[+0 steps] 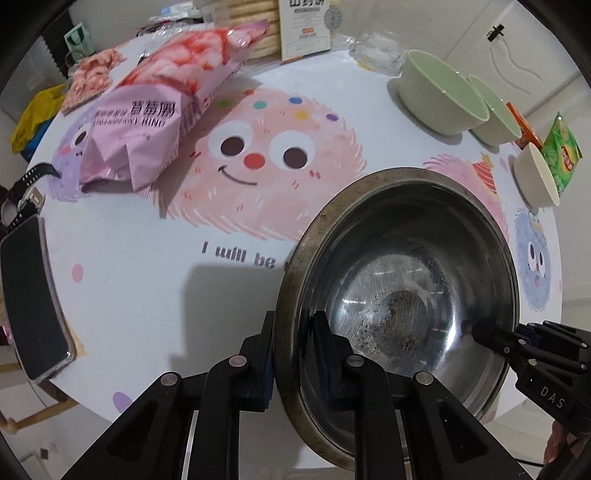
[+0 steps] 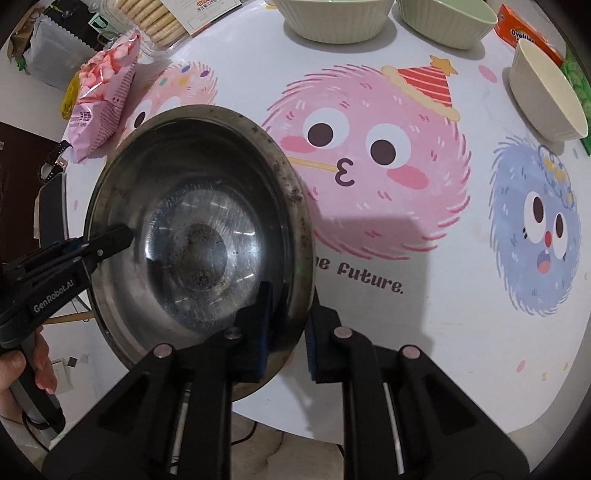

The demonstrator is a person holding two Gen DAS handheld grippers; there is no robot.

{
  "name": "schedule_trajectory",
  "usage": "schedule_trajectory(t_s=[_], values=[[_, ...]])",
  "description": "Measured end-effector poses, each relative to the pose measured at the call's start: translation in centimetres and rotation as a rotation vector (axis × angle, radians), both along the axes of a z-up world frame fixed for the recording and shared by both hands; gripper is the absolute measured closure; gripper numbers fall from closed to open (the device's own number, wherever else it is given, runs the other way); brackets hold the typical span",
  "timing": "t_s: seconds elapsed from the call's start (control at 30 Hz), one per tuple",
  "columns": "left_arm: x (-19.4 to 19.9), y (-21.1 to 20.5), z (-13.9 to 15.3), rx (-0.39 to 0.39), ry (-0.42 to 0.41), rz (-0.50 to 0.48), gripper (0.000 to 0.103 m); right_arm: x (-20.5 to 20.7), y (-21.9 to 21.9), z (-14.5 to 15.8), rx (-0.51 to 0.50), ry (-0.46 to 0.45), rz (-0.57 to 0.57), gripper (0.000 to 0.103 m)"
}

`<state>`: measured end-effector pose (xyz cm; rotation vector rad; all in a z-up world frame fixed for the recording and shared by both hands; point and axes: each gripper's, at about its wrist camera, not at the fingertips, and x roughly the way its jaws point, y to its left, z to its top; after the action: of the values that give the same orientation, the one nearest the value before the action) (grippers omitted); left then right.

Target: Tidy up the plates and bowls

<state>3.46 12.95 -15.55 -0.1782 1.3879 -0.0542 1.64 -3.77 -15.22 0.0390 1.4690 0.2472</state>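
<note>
One steel bowl (image 1: 399, 280) sits at the near edge of the surface (image 1: 147, 288), partly past that edge. It is dull and scratched, with dark specks along its flat rim and a brownish stain in the middle of its bottom. Both tools grip its rim from opposite sides. The left hand-held gripper (image 1: 293, 354) is closed narrow on the rim, one finger outside the wall and one inside. The right hand-held gripper (image 2: 286, 332) clamps the opposite rim in the same way.

Three more bowls stand well apart from it at the far side: two pale green ribbed bowls (image 2: 332, 18) next to each other and a cream bowl (image 2: 546, 99) near the right edge. Between them and the steel bowl the printed cloth is open, with only cartoon fuzzy faces on it.

On the left lies a pink snack bag (image 1: 162, 110), and a dark phone (image 1: 33, 299) rests at the left edge. The cloth reads "I will be" and "future.". The left tool carries "GenRobot.AI", the right one "DAS". An orange box (image 2: 524, 33) shows part of "Ovaltine".
</note>
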Motion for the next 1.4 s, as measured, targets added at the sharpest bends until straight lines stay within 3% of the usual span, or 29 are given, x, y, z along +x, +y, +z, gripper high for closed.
schedule_trajectory(t_s=[0.27,0.47,0.77,0.8,0.83,0.87,0.9,0.93,0.97,1.1,1.2,1.23,1.4], values=[[3.4,-2.3,1.1,0.003,-0.037,-0.074,0.085,1.9,-2.6,1.5,-0.016,-0.055,-0.071,0.085],[6.1,-4.3,0.5,0.019,-0.030,-0.126,0.085,4.0,-4.5,0.9,-0.043,-0.055,-0.129,0.084],[6.8,-5.2,-0.5,0.027,-0.011,-0.144,0.079,4.8,-4.9,0.0,-0.029,-0.040,-0.137,0.083],[6.8,-5.1,-0.4,0.022,-0.008,-0.144,0.067,4.8,-5.0,0.0,-0.027,-0.039,-0.138,0.081],[6.8,-5.0,-0.4,0.020,-0.014,-0.140,0.039,4.8,-5.2,0.2,-0.030,-0.042,-0.140,0.071],[6.8,-4.8,-0.1,0.021,-0.027,-0.136,0.024,4.7,-5.5,0.4,-0.034,-0.047,-0.146,0.053],[6.6,-4.6,0.2,0.018,-0.044,-0.128,0.012,4.7,-5.7,0.7,-0.030,-0.052,-0.154,0.044],[6.5,-4.3,0.6,0.012,-0.056,-0.117,0.012,4.7,-6.0,1.0,-0.021,-0.056,-0.163,0.027],[6.5,-4.2,0.9,0.009,-0.060,-0.111,0.012,4.7,-6.4,1.5,-0.015,-0.066,-0.173,0.018],[7.1,-3.5,2.5,0.021,-0.095,-0.084,0.000,4.9,-7.4,3.1,-0.011,-0.093,-0.206,0.017],[8.4,-3.5,3.5,-0.012,-0.111,-0.068,0.000,5.8,-8.4,4.4,0.011,-0.114,-0.240,0.009],[9.0,-3.5,3.8,-0.016,-0.114,-0.064,0.000,6.4,-8.7,4.9,0.020,-0.121,-0.253,0.001],[12.5,-4.4,4.1,0.018,-0.113,-0.068,0.000,9.0,-9.8,6.1,0.057,-0.134,-0.328,0.001]])
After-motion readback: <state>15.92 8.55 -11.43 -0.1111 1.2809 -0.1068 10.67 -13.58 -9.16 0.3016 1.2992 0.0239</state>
